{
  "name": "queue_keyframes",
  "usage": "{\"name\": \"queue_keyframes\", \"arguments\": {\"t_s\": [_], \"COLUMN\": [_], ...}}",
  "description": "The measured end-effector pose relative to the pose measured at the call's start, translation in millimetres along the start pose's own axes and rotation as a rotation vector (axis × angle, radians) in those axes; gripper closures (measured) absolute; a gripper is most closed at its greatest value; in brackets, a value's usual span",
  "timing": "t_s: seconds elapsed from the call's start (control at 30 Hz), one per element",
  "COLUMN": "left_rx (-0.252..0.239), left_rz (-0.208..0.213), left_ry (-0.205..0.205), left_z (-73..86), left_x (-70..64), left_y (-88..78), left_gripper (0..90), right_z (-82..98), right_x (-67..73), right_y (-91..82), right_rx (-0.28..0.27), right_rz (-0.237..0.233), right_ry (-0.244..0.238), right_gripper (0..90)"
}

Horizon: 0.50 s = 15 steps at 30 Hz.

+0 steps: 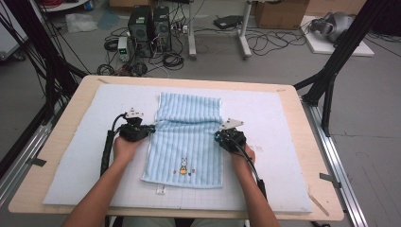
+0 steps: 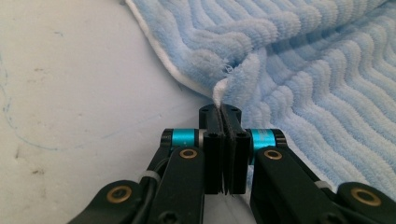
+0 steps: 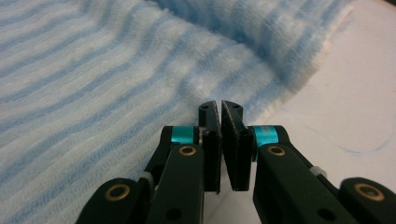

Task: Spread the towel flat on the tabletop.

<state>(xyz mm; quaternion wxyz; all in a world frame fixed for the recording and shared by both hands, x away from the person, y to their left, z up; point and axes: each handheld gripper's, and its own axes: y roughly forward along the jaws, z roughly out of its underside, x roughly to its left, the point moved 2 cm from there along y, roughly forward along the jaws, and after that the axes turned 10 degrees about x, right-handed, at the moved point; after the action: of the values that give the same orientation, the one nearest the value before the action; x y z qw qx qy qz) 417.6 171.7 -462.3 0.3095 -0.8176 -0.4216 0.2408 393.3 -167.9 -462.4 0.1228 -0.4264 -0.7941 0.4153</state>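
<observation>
Blue striped towel (image 1: 187, 142) lies flat on the worktop (image 1: 302, 189), long axis running away from the person. Left gripper (image 1: 150, 127) pinches its left edge, right gripper (image 1: 218, 137) clamps the right edge, level with each other, mid-length.

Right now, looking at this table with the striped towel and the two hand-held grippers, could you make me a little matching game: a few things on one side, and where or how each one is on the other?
Things:
1. light blue striped terry towel
2. left gripper
3. right gripper
4. small embroidered rabbit figure

Places or states:
A. pinched shut on the towel's white-trimmed left edge
B. near the towel's near end
C. spread on the white padded mat
D. shut at the towel's right edge

Pairs: 1-C, 2-A, 3-D, 4-B
</observation>
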Motion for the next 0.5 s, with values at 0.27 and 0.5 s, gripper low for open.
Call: {"name": "queue_keyframes", "arguments": {"t_s": [0.27, 0.5], "left_rx": [-0.029, -0.047], "left_rz": [0.016, 0.052], "left_ry": [-0.064, -0.019], "left_z": [4.6, 21.3], "left_x": [7.8, 4.2], "left_y": [-8.7, -30.9], "left_gripper": [49.2, 46.0], "right_z": [1.1, 8.9], "right_x": [-3.6, -6.8], "right_y": [-7.5, -26.3], "right_rx": [-0.027, -0.067], "right_rz": [-0.004, -0.060], "right_ry": [0.038, 0.078], "right_gripper": [64.9, 58.2]}}
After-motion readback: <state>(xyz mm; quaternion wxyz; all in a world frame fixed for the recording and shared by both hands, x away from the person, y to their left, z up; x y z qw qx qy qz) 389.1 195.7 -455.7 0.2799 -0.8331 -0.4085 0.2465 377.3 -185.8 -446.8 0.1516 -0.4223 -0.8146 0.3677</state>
